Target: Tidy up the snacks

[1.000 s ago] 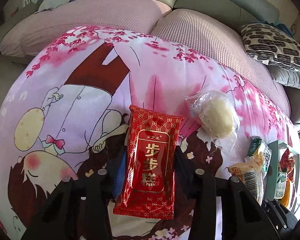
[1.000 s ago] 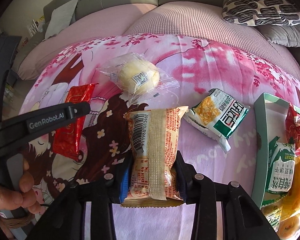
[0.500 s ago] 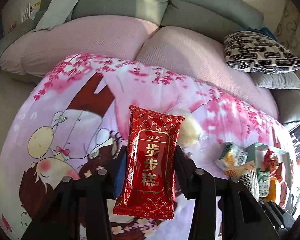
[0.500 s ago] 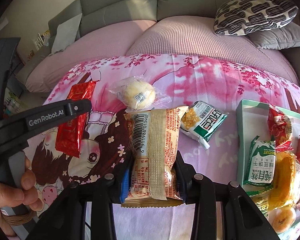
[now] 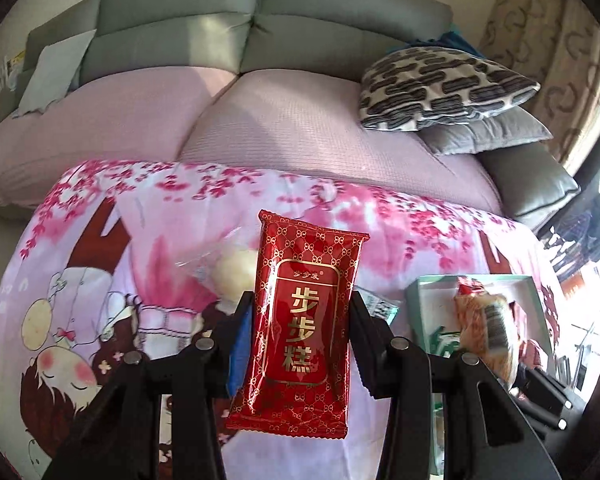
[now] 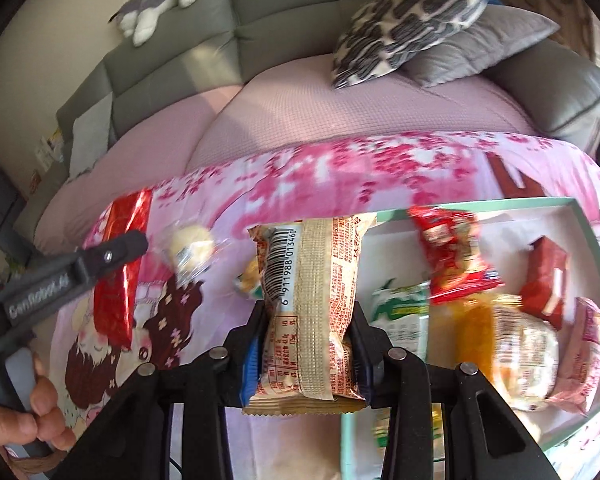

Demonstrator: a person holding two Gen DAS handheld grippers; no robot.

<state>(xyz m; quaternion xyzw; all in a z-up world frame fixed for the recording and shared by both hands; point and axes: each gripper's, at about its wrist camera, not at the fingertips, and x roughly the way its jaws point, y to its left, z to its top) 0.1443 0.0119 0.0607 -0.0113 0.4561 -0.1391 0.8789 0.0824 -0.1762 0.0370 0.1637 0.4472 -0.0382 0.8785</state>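
Transfer stage of snack sorting, both tools loaded. The left gripper (image 5: 302, 320) pinches a red foil cake packet (image 5: 304, 320) with gold lettering by its long edges, its jaws pressed against the wrapper; the packet is lifted clear of the cartoon-print cloth (image 5: 100, 264), to the left of the mint-green box (image 5: 414, 292). The right gripper (image 6: 306, 320) clamps a beige barcode-printed snack pack (image 6: 310, 300) the same way and holds it at the near-left corner of the mint-green box (image 6: 588, 220), whose floor already carries a red wrapper (image 6: 452, 256), a green-and-white sachet (image 6: 400, 312), a small red carton (image 6: 544, 280) and several blurred yellow and pink packs. On the cloth outside the box lie a clear-wrapped round bun (image 6: 190, 246) and a partly hidden packet behind the beige pack. Judged step: delivery of the two held snacks into the box, the right-hand one nearest to release. The next move calls for carrying the beige pack farther right over a bare patch of box floor, lowering it, then parting the jaws; the red packet should follow once the right tool clears the box, so that the two tools do not collide above it.
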